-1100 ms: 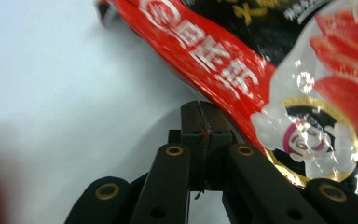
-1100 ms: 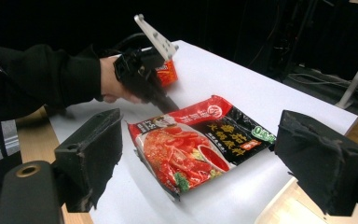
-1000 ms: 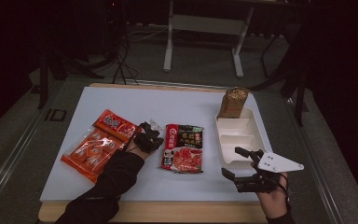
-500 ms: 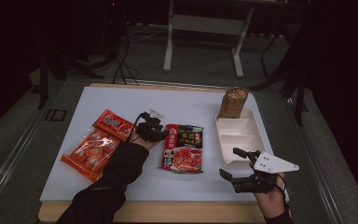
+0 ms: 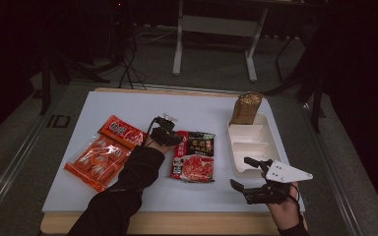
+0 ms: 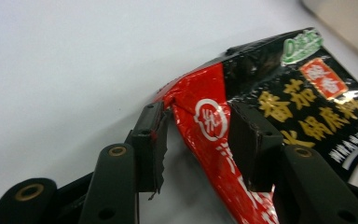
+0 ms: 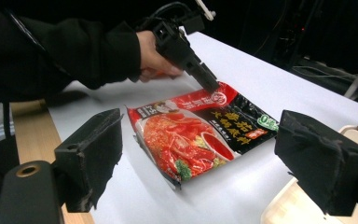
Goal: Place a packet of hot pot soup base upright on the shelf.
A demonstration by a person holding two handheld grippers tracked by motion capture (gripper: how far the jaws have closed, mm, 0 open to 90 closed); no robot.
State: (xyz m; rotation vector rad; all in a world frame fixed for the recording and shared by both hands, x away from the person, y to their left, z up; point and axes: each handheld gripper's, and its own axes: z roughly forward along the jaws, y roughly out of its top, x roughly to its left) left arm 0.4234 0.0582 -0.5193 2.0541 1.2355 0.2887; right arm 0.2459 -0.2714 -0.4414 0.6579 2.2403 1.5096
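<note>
A red and black food packet (image 5: 193, 155) lies flat mid-table. My left gripper (image 5: 165, 132) is at the packet's far left corner. In the left gripper view its jaws (image 6: 196, 140) stand apart, straddling the packet's (image 6: 284, 102) red edge, which buckles up between the pads. My right gripper (image 5: 239, 172) hovers near the front edge, right of the packet, open with nothing between its fingers. The right gripper view looks across the packet (image 7: 191, 135) between wide jaws (image 7: 200, 154) to the left gripper (image 7: 212, 86) and the hand holding it.
A white compartment tray (image 5: 248, 145) sits right of the packet, with a brown bag (image 5: 246, 108) standing at its far end. A red packet (image 5: 120, 132) and an orange packet (image 5: 93, 157) lie at the left. The tray's corner (image 7: 284, 205) is close to my right jaw.
My left gripper has moved right, from beside the red packet onto the corner of the red and black packet. My right gripper has shifted slightly toward the front edge.
</note>
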